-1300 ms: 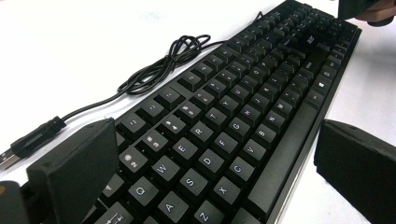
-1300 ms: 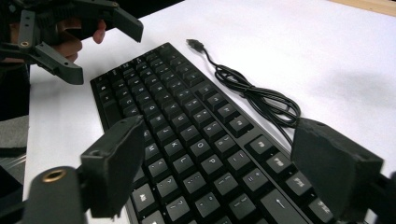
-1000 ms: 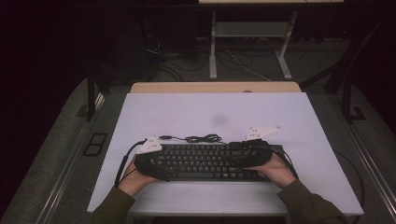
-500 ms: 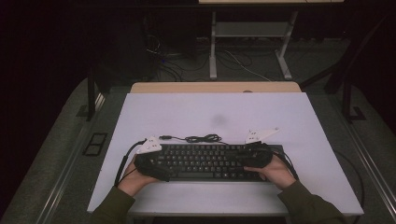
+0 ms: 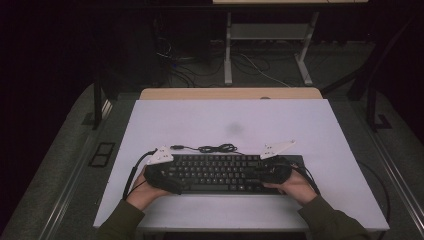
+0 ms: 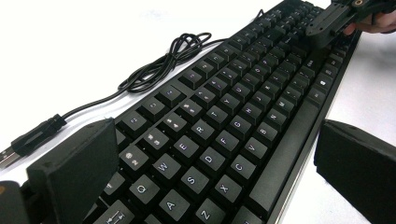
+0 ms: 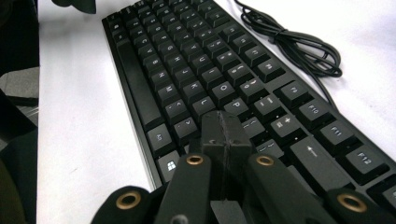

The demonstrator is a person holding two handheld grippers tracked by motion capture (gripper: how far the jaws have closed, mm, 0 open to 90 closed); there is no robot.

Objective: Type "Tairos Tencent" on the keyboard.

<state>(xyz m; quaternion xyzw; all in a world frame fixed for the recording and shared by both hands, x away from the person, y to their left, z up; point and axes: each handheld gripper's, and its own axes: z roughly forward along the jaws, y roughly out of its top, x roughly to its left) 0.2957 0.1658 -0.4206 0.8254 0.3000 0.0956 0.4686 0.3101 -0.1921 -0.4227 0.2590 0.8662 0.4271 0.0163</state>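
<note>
Straddling the keyboard (image 6: 224, 135), the left hand-held gripper (image 6: 210, 172) gapes wide; the right hand-held gripper (image 7: 223, 135) is pinched closed, empty (rigid, light board, best clamped at its ends).

White table (image 5: 310, 125) (desk frame (image 5: 270, 35) behind).

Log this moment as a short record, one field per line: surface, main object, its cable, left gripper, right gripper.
surface: white table
main object: black keyboard, flat near the table's front edge
cable: black cable bunched behind the keyboard, plug lying loose on the table
left gripper: left gripper open, jaws wide apart across the keyboard's left end
right gripper: right gripper shut, jaws pressed together with nothing between, over the keys at the keyboard's right end
</note>
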